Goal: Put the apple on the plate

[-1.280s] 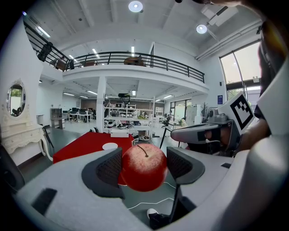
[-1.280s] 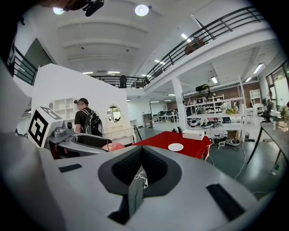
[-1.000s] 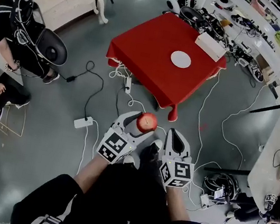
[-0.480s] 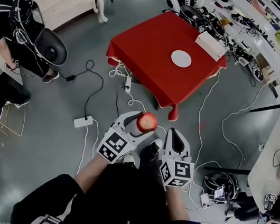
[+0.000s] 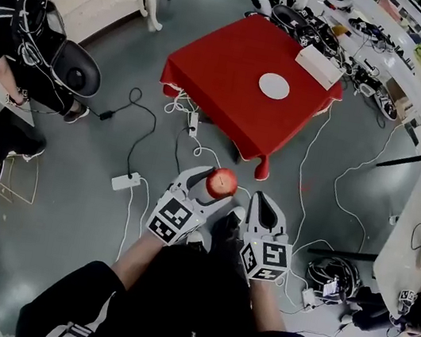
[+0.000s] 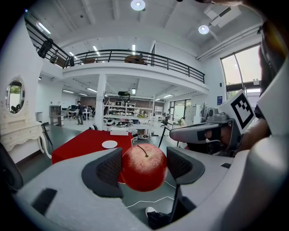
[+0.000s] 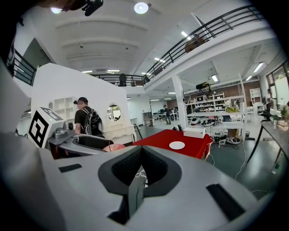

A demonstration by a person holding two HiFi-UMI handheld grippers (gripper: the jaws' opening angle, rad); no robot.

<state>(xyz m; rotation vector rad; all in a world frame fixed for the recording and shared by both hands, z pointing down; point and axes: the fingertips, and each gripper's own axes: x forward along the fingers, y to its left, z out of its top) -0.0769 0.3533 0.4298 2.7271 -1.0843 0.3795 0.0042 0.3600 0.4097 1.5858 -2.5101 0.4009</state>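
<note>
A red apple (image 5: 222,183) sits clamped between the two dark pads of my left gripper (image 5: 216,183), held above the grey floor; the left gripper view shows the apple (image 6: 144,166) filling the gap between the pads, stem up. My right gripper (image 5: 261,205) is beside it on the right, jaws shut with nothing between them (image 7: 141,168). A white plate (image 5: 274,85) lies on a table under a red cloth (image 5: 226,78), some way ahead of both grippers. The plate (image 6: 109,144) shows small beyond the apple, and the plate (image 7: 177,145) shows ahead of the right jaws.
A white box (image 5: 319,67) rests on the table's far right corner. Cables and a white power strip (image 5: 125,183) cross the floor between me and the table. A person in black (image 5: 23,42) stands at the left. Cluttered benches (image 5: 378,40) line the far right.
</note>
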